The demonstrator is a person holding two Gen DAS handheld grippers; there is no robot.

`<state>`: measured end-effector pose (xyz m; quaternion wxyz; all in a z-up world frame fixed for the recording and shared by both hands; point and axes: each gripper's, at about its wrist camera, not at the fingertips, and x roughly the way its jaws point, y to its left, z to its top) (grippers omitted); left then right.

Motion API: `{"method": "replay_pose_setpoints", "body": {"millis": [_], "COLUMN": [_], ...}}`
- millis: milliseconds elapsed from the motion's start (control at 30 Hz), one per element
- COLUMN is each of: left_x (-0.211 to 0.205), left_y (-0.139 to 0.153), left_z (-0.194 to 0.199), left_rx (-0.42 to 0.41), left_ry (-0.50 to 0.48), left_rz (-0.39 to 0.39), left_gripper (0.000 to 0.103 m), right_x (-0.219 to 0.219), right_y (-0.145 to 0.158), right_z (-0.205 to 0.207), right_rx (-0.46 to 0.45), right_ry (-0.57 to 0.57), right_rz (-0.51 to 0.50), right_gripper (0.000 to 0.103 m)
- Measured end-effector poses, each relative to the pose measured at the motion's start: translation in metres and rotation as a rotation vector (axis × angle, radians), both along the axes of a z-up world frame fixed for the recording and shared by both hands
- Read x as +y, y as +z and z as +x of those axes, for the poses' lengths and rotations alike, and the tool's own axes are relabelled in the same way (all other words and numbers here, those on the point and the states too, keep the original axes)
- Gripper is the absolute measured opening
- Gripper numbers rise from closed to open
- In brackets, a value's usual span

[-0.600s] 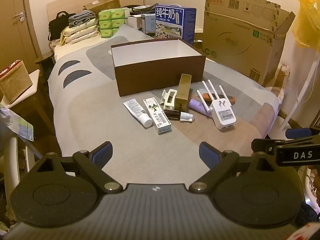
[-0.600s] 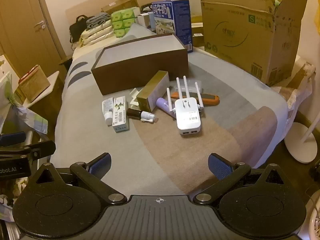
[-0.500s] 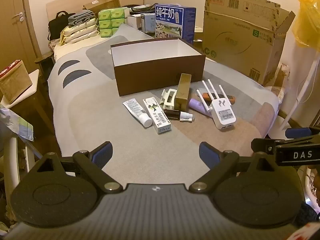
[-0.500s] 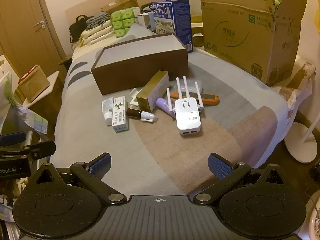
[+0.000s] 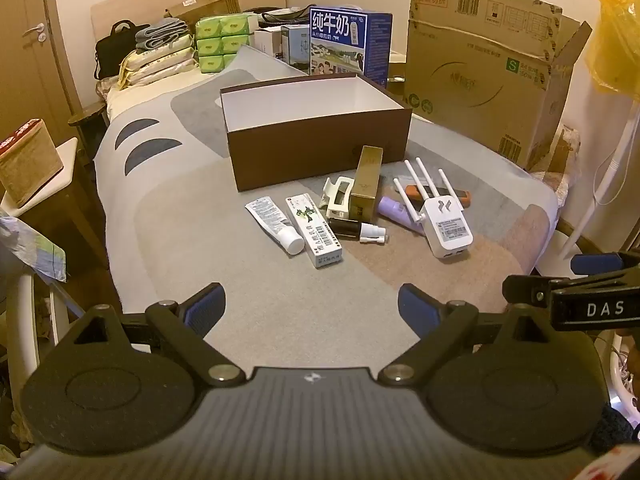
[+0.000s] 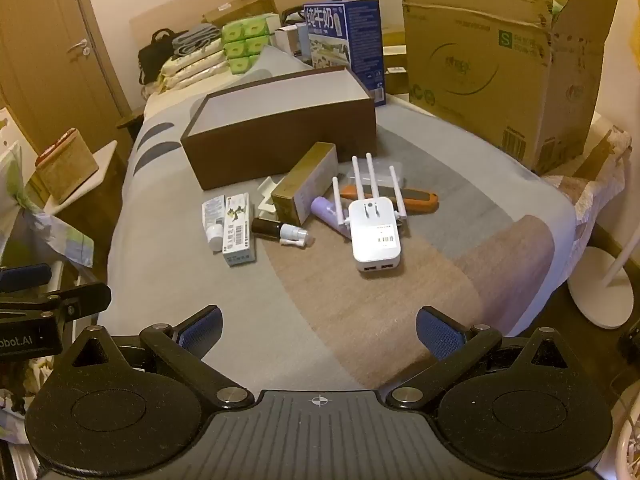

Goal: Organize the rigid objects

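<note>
Next to nothing altered since the earlier pictures. Through the right wrist camera, white router (image 6: pixel 375 236) seen a touch lower and nearer than before, as though from a slightly advanced viewpoint. Through the left wrist camera, no shift noticeable.

I see a wide bare patch of bed cover (image 5: pixel 256 280) low in the middle of both views, so I can slide forward there with nothing in the way. Past it, in the middle of the frame, small things lie packed close: a white router (image 6: pixel 376 236), a gold box (image 6: pixel 306 184) and a tube (image 5: pixel 274 224). Right behind them the open brown box (image 5: pixel 320 140) stands like a wall. At the upper right a big cardboard carton (image 6: pixel 500 68) blocks that side. The left part of the bed is bare.
</note>
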<state>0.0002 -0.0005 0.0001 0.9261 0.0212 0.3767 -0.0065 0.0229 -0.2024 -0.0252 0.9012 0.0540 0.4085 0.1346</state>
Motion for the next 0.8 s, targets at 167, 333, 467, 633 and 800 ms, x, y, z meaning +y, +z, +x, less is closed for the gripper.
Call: {"method": "replay_pose_setpoints", "body": {"millis": [167, 333, 467, 633, 800], "left_x": [0.0, 0.0, 0.0, 0.002, 0.007], "left_y": [0.0, 0.0, 0.0, -0.002, -0.008], "left_z": [0.0, 0.0, 0.0, 0.001, 0.003], "left_rx": [0.001, 0.0, 0.001, 0.003, 0.005], "left_ry": [-0.001, 0.0, -0.001, 0.0, 0.0], "left_rz": [-0.001, -0.001, -0.001, -0.002, -0.002], "left_gripper": [0.092, 0.092, 0.092, 0.092, 0.092], "right_x": [0.002, 0.001, 0.001, 0.001, 0.001], "right_y": [-0.001, -0.002, -0.002, -0.002, -0.002], "right_z": [0.002, 0.002, 0.003, 0.003, 0.004], "right_rx": [0.001, 0.0, 0.0, 0.0, 0.0], "right_ry": [0.001, 0.002, 0.001, 0.001, 0.001], "right_rz": [-0.002, -0.003, -0.004, -0.006, -0.007], "right_gripper": [0.101, 0.101, 0.101, 0.101, 0.101]}}
